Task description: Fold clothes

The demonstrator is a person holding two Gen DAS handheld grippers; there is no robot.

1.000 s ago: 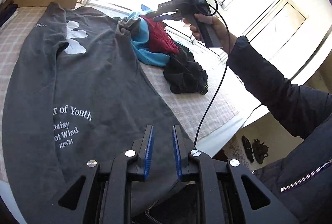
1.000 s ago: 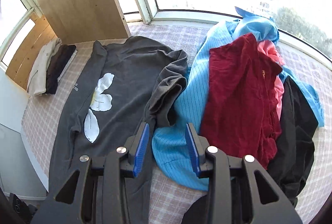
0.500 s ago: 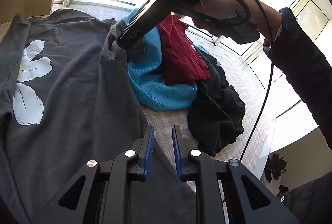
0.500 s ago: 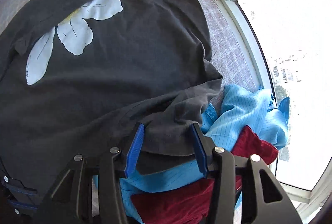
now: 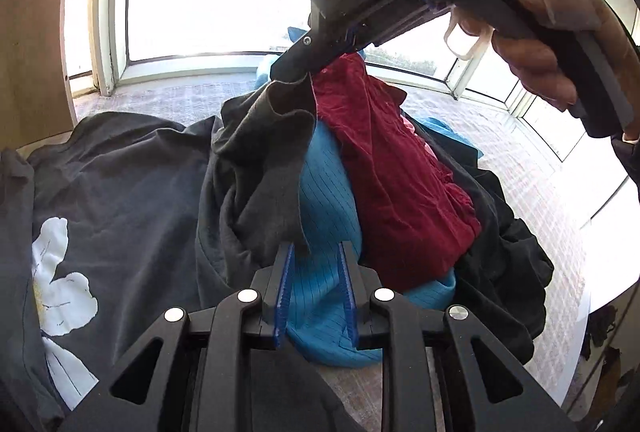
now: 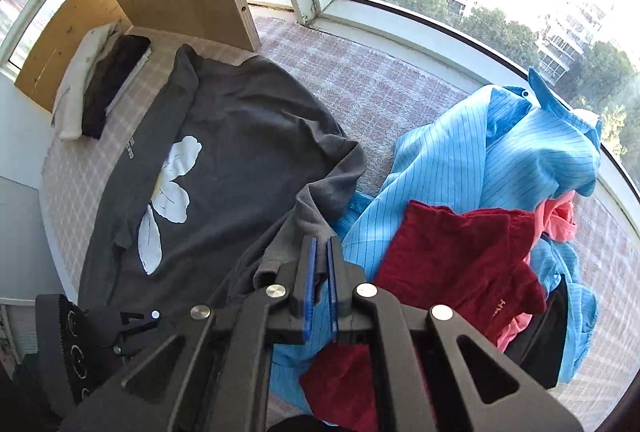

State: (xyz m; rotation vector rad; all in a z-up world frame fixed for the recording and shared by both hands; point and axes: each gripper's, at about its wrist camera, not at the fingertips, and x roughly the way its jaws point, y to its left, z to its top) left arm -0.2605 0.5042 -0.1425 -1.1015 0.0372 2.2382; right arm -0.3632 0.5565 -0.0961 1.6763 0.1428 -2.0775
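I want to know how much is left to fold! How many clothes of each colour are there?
Grey, with flower: 1
Blue striped: 1
Dark red: 1
Pink: 1
Black, loose: 1
Folded, white and dark: 2
Total: 7

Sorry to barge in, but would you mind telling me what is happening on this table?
A person is folding clothes with a claw in each hand. The right claw has shut on a sleeve of the grey shirt and lifts it off the pile. The left claw, its jaws opening and empty, hangs over the blue shirt.
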